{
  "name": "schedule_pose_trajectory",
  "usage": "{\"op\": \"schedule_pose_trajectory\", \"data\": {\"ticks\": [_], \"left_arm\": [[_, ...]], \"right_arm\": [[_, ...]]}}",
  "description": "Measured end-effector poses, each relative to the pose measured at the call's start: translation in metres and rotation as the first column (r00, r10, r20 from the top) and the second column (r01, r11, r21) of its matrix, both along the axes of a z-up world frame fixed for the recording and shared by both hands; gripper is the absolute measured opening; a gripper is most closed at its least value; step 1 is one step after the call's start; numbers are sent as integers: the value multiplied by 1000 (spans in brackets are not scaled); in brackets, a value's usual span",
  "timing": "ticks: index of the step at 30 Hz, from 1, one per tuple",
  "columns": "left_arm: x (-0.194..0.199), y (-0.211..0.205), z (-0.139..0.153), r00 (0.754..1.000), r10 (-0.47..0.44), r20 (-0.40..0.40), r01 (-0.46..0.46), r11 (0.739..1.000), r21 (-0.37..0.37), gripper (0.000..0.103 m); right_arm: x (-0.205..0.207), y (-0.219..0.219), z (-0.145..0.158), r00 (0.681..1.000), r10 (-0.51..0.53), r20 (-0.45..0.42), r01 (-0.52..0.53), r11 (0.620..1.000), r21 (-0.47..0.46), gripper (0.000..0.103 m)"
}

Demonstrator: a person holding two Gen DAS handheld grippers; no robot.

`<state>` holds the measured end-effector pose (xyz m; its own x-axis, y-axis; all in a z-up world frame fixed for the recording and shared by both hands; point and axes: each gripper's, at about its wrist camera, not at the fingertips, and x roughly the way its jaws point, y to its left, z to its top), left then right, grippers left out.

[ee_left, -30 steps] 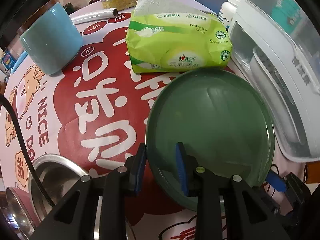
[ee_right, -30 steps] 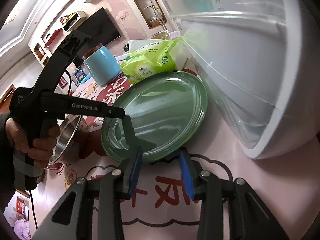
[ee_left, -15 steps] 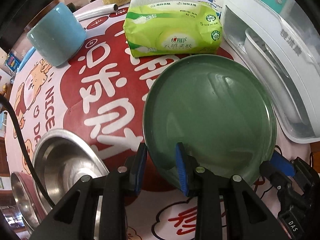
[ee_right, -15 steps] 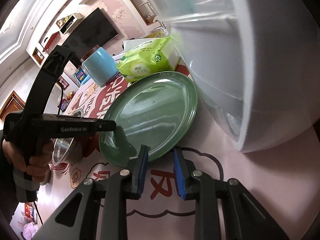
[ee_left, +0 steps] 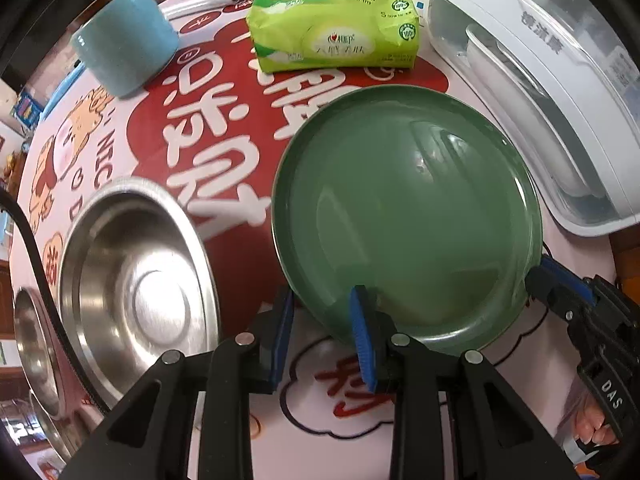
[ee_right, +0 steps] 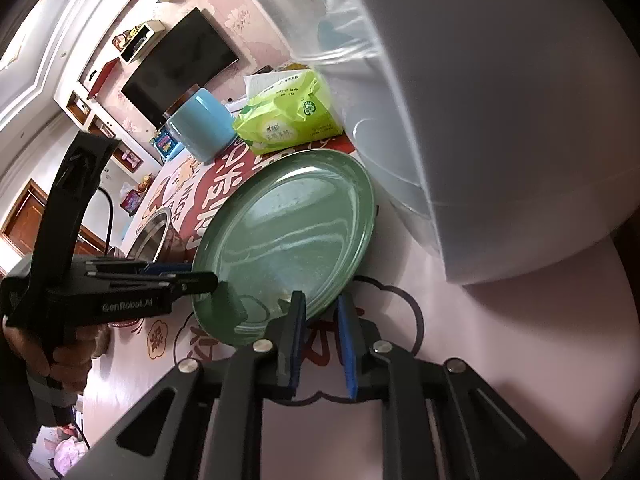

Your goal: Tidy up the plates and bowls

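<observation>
While both tools pinch rim, green plate (ee_left: 404, 216) glossy, tilted.

I can't see the plate (ee_left: 404, 216) rim under the left gripper (ee_left: 322, 332) pad. Right gripper (ee_left: 560, 292) is cut off at frame edge in left view; only fingertips of its hand (ee_left: 596, 428) show. Steel bowls (ee_left: 28, 344) at left edge are partly out of frame. Rack (ee_right: 500, 120) fills right view, blurred; contents unclear.
</observation>
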<state>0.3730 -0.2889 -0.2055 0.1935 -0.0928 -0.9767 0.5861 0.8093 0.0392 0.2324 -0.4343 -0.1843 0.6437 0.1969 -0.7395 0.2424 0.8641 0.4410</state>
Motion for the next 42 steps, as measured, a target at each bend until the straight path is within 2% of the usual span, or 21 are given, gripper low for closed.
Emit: {"op": "schedule_pose_trajectory", "data": {"ticks": [6, 15, 17, 20, 27, 36, 42], "left_arm": [[-15, 6, 1, 1000, 25, -15, -26, 999, -21, 27], [-17, 9, 0, 999, 42, -28, -43, 998, -54, 27], [-15, 11, 0, 999, 42, -27, -44, 997, -67, 27], [-13, 15, -1, 999, 45, -16, -46, 995, -88, 27], [-20, 24, -2, 999, 48, 17, -45, 990, -136, 27], [-35, 30, 0, 998, 58, 9, -56, 988, -142, 27], [-54, 36, 7, 999, 53, 11, -51, 988, -148, 27]], "right_arm": [[1, 0, -1, 1000, -11, -11, 11, 1000, -1, 15], [7, 1, -7, 999, -43, -18, 43, 999, 9, 19], [8, 2, -6, 999, -48, -12, 48, 999, -12, 19], [8, 5, -5, 999, -39, -6, 39, 998, -43, 18], [5, -2, -7, 999, -39, 2, 39, 999, -10, 17], [-2, 1, -4, 999, -33, -21, 33, 999, -4, 16], [-12, 6, 9, 1000, -8, 5, 9, 1000, -17, 16]]}}
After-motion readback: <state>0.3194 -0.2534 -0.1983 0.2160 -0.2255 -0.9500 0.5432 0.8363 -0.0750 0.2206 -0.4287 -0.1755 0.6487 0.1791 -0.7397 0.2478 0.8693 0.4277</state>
